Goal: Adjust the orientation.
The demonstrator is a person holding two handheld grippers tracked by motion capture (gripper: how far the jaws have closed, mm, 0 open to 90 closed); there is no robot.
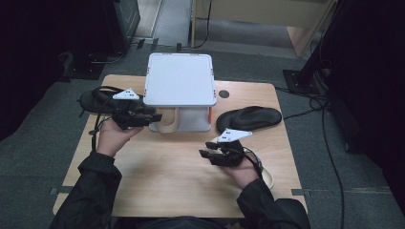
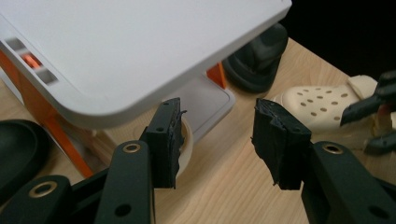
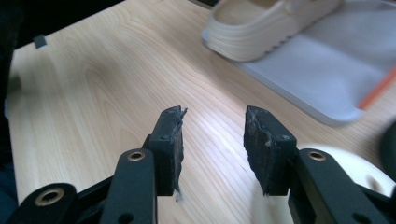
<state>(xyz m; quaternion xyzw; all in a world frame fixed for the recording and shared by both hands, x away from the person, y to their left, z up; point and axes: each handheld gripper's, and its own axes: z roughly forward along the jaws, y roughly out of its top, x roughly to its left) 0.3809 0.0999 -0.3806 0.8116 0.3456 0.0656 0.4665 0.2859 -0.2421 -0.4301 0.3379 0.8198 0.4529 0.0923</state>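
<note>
A white two-tier rack [image 1: 179,78] stands at the table's far middle. A cream clog [image 1: 167,125] lies on its lower shelf [image 3: 327,70], and this clog [image 3: 261,23] is seen from the side in the right gripper view. My left gripper [image 1: 156,117] is open at the rack's left front corner, its jaws [image 2: 217,130] pointing under the top plate toward the clog's heel [image 2: 187,144]. My right gripper [image 1: 203,153] is open and empty over bare wood [image 3: 212,140]. A second cream clog [image 1: 266,175], [image 2: 322,105] lies by the right hand.
One black sandal [image 1: 98,100] lies at the table's left edge behind the left hand. Another black sandal [image 1: 250,118], [image 2: 259,60] lies right of the rack. Orange posts [image 2: 217,74] hold up the rack's top. Bare wood [image 1: 172,167] spreads between the forearms.
</note>
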